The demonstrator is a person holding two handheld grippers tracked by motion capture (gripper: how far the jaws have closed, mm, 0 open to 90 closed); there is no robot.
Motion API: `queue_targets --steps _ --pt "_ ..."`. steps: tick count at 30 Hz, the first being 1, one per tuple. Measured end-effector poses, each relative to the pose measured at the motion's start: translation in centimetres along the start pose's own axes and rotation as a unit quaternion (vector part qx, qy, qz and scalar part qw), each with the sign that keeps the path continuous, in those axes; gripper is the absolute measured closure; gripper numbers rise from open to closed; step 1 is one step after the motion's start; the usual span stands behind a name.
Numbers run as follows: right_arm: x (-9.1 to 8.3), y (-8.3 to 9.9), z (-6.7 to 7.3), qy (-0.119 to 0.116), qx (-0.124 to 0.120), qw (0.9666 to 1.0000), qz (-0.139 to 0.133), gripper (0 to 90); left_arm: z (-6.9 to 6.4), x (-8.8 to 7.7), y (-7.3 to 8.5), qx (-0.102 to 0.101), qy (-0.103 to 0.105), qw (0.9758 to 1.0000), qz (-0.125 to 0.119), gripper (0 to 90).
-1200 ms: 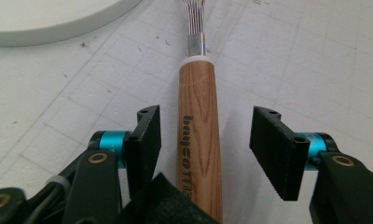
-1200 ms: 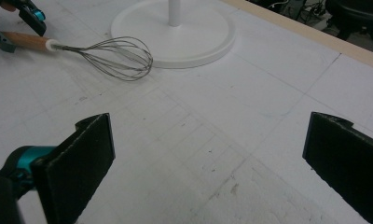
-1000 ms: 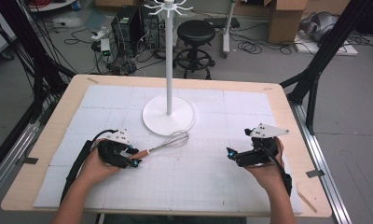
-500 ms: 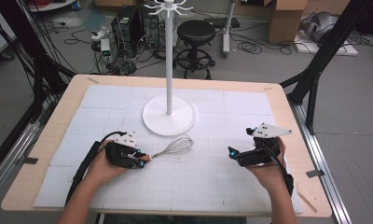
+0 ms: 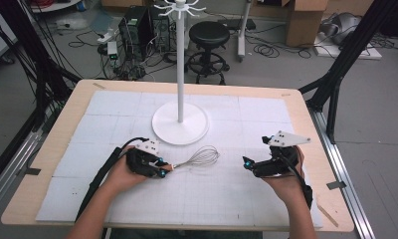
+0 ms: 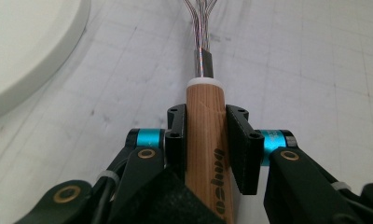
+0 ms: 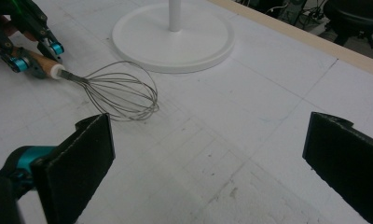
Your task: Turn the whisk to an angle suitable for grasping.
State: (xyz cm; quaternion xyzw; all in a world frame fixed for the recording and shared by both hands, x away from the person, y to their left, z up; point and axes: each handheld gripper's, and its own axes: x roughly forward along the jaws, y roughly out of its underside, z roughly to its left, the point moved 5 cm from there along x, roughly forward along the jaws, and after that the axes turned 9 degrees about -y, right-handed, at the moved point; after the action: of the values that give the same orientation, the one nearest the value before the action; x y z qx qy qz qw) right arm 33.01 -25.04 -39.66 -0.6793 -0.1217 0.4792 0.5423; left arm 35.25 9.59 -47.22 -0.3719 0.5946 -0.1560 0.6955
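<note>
the whisk (image 5: 199, 159) lies on the table (image 5: 306, 124), just in front of the round base of the stand (image 5: 180, 123), which sits in the middle toward the far side. the left gripper (image 5: 163, 169) is at the left end of the whisk, with the handle (image 6: 208, 135) between its 2 jaws and the wire end pointing right. the right gripper (image 5: 246, 163) is off to the right of the whisk, well apart from it, and a stool (image 5: 208, 37) stands on the floor behind the table.

I see open white gridded mat (image 5: 227, 199) between my hands | blocking beyond: tall white pole stand on round base (image 5: 180, 123), wire whisk (image 5: 201, 158) just before it
</note>
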Motion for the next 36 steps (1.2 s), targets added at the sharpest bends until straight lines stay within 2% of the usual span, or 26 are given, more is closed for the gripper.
queue_targets --steps 3,8,12,17,19,24,29,34,36 --pt "-0.1 0.0 0.0 0.001 0.000 1.0000 -0.001 0.8 -0.1 1.1 -1.1 0.012 0.007 0.9999 0.004 70.3" --pt "-0.2 0.0 -0.1 0.001 -0.001 1.0000 -0.003 0.8 -0.5 2.6 -2.8 0.020 0.021 0.9996 0.007 70.3" --pt "-0.2 0.0 -0.2 0.002 0.000 1.0000 -0.003 0.8 -0.9 3.6 -3.7 0.030 0.030 0.9991 0.002 70.2" --pt "0.0 0.1 -0.1 -0.001 0.001 1.0000 0.001 0.8 -1.3 4.1 -4.4 0.043 0.023 0.9988 0.008 69.6" --pt "0.0 0.1 0.0 -0.001 0.002 1.0000 0.001 0.8 -1.4 3.8 -4.6 0.042 0.017 0.9990 -0.002 61.3" --pt "-0.1 0.2 -0.1 0.000 0.000 1.0000 0.000 0.8 -1.1 2.5 -4.4 0.037 0.007 0.9993 -0.007 58.5" --pt "-0.2 0.2 -0.1 0.000 0.002 1.0000 0.000 0.8 -1.1 0.9 -3.5 0.029 -0.002 0.9993 -0.023 55.3" --pt "-0.2 0.3 -0.1 0.000 0.003 1.0000 0.001 0.8 -1.1 0.5 -1.8 0.021 -0.014 0.9997 -0.010 53.5" --pt "0.0 0.3 -0.2 -0.001 0.003 1.0000 0.003 0.8 -1.1 0.5 -1.3 0.025 -0.015 0.9995 -0.009 55.0"
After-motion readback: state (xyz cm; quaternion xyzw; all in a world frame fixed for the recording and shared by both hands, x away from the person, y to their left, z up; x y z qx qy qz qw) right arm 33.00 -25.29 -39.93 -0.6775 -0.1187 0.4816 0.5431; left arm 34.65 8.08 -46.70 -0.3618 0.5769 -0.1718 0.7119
